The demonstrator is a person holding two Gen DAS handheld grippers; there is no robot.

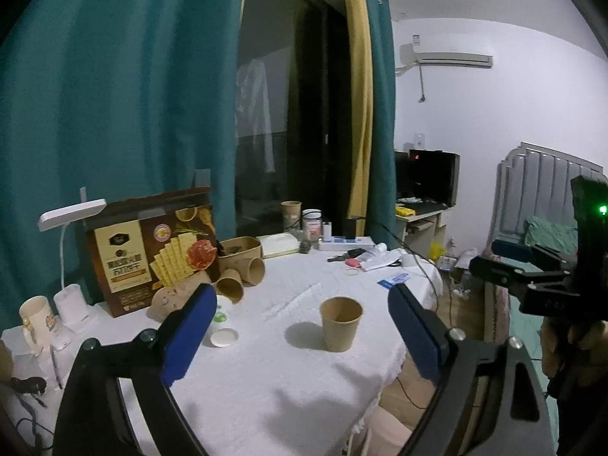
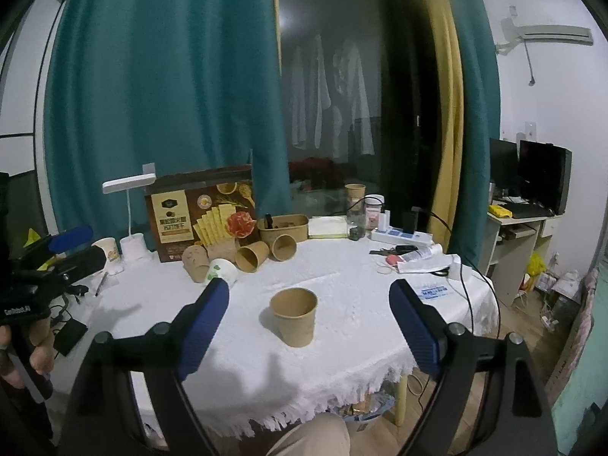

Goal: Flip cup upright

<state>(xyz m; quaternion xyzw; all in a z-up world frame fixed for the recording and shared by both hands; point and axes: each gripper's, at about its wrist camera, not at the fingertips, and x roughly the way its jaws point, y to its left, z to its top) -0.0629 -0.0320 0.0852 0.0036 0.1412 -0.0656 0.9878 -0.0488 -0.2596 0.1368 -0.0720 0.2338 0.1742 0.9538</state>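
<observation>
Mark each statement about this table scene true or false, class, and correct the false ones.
1. The brown paper cup at the middle of the white tablecloth stands upright, mouth up. True.
2. The right gripper is clamped on that cup. False: its blue-padded fingers are spread wide, clear of it.
3. The left gripper is open. True.
4. All the paper cups by the brown cracker box stand upright. False: several lie on their sides.

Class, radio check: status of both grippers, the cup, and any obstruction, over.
Left gripper open, right gripper open, both empty. Brown paper cup upright on white tablecloth, mouth up. Nothing in the way.
</observation>
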